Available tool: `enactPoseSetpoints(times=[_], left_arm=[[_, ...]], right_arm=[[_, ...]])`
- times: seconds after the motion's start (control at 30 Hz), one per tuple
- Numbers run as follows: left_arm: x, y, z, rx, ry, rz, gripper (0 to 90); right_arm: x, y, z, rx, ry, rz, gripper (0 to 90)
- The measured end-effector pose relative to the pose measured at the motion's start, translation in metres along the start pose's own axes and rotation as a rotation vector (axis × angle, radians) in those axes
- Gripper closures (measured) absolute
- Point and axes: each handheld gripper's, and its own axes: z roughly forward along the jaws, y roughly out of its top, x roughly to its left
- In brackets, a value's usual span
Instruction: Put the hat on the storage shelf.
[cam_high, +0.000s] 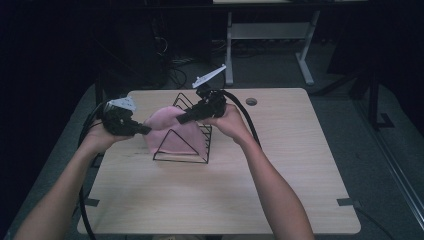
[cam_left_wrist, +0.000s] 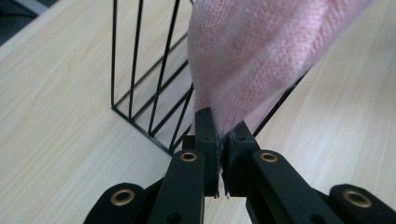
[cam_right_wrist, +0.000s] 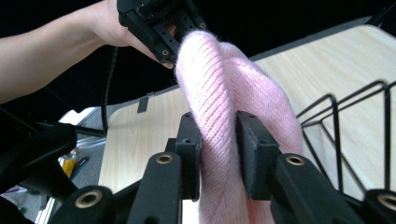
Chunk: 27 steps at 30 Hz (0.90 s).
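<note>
Two grippers had hold of one pink knit (cam_high: 172, 131) over the wire rack (cam_high: 182, 156), which sat near the middle of the table (cam_high: 280, 165). Nearest the person, at the rack's left, the left gripper (cam_high: 145, 129) had its jaws pressed almost together on a thin edge of the knit; its own view showed the jaws pinching a point of the cloth (cam_left_wrist: 252, 56), with the rack's black bars (cam_left_wrist: 140, 79) just behind and the bare table beyond. Over the rack's top, a little farther off, the right gripper (cam_high: 184, 119) angled down and gripped a thicker fold: its jaws stood partly apart with the doubled cloth (cam_right_wrist: 224, 121) wedged between them, and the left gripper (cam_right_wrist: 161, 28) showed beyond, at the knit's far end.

The knit hung between the two tools and draped over the rack's front, partly among the wires. It looked soft, light and stretchy, I judged, a thing that would sag and bunch rather than keep a shape, and one whose loops could snag on a wire. An edge or a gathered fold seemed the right place to grip, as both tools had. I could not tell what garment it was.
</note>
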Motion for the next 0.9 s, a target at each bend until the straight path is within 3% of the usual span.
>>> enactPoseSetpoints(times=[0.27, 0.63, 0.9], left_arm=[[-0.001, -0.006, 0.007, -0.003, -0.021, -0.020, 86.7], [-0.002, -0.010, 0.016, 0.049, -0.023, -0.006, 86.6], [-0.003, -0.012, 0.021, 0.079, -0.028, -0.005, 86.7]], right_arm=[[-0.001, -0.009, 0.003, 0.021, -0.009, 0.006, 67.6], [-0.002, -0.015, 0.004, 0.048, -0.028, 0.001, 65.8], [-0.002, -0.019, 0.004, 0.061, -0.032, 0.005, 76.6]])
